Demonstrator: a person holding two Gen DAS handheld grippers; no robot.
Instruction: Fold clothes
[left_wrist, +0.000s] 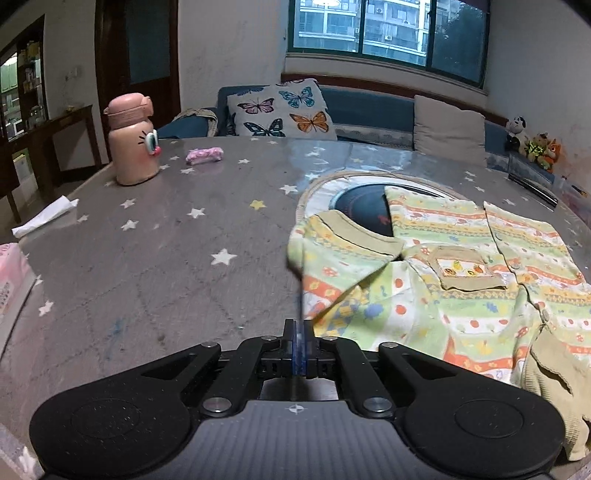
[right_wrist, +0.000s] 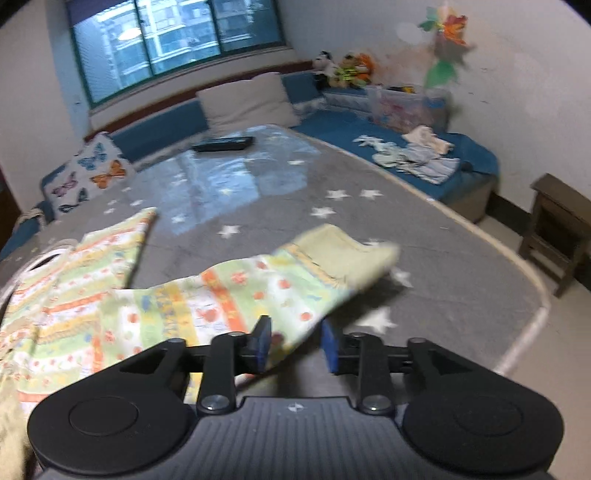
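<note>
A small patterned child's garment, green, yellow and orange with beige cuffs and a beige chest pocket, lies spread on the grey star-print table. My left gripper is shut, its blue pads pressed together at the edge of the garment's left sleeve; whether cloth is between them cannot be told. In the right wrist view my right gripper is open, its jaws standing on either side of the garment's other sleeve, which looks lifted and blurred, with its beige cuff pointing right.
A pink bottle, a pink wad and a white tissue lie at the table's left. A round cooktop lies under the garment. A dark remote lies far back. A blue sofa with loose clothes rings the table.
</note>
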